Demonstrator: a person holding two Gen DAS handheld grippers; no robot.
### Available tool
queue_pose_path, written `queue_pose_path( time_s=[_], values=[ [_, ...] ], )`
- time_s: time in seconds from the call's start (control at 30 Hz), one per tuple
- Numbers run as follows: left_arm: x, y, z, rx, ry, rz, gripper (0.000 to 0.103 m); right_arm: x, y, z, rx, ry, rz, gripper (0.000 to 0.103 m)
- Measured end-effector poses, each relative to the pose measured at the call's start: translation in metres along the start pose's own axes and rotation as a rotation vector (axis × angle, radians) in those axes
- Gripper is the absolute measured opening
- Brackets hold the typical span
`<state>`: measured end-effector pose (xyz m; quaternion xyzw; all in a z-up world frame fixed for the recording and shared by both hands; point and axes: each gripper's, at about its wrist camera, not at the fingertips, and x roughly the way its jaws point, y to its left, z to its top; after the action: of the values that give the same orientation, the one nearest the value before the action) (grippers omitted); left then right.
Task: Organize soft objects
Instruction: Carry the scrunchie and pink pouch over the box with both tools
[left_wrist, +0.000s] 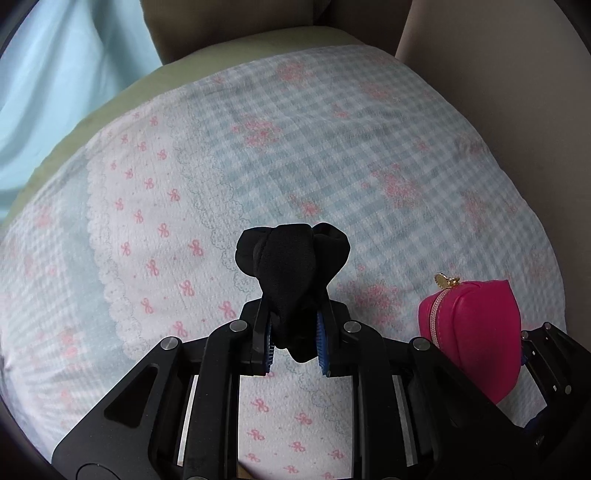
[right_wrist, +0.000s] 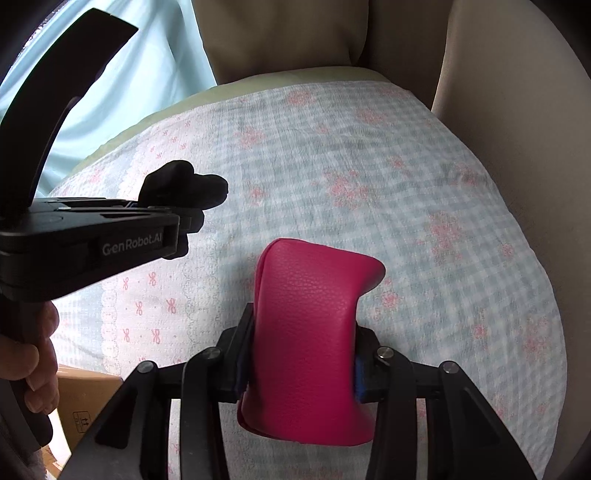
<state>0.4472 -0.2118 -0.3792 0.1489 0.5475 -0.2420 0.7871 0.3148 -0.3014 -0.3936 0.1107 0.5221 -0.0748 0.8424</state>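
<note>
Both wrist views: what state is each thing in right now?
Black soft item: pinched in the left gripper, clear of the cloth.
Pink zip pouch: zipper closed, squeezed in the right gripper, sides dented.
Checked cloth: spread flat over the cushion.

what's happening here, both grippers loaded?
Yes. A person works two hand-held grippers over a blue-and-white checked cloth with pink bows spread on a cushioned seat. The left hand-held gripper is shut on a bunched black fabric piece. The right hand-held gripper squeezes a hot-pink leather zip pouch, denting its sides. Both items appear lifted clear of the cloth; nothing has been set down yet.
</note>
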Motion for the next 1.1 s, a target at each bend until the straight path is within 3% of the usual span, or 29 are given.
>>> queue_pose_path(
  time_s=[0.27,0.5,0.8,1.1],
  values=[
    [-0.093,0.0,-0.027,-0.044,-0.081,0.003,0.015,-0.07,0.018,0.002,-0.027,-0.065,0.011,0.038],
    [-0.192,0.023,-0.068,-0.125,-0.169,0.018,0.015,-0.155,0.048,0.0,-0.088,-0.12,0.03,0.038],
    [-0.303,0.08,-0.158,-0.25,-0.252,0.064,0.015,-0.257,0.118,-0.016,-0.19,-0.175,0.085,0.038],
    [-0.348,0.141,-0.259,-0.339,-0.249,0.105,0.015,-0.302,0.211,-0.058,-0.279,-0.182,0.158,0.038]
  ],
)
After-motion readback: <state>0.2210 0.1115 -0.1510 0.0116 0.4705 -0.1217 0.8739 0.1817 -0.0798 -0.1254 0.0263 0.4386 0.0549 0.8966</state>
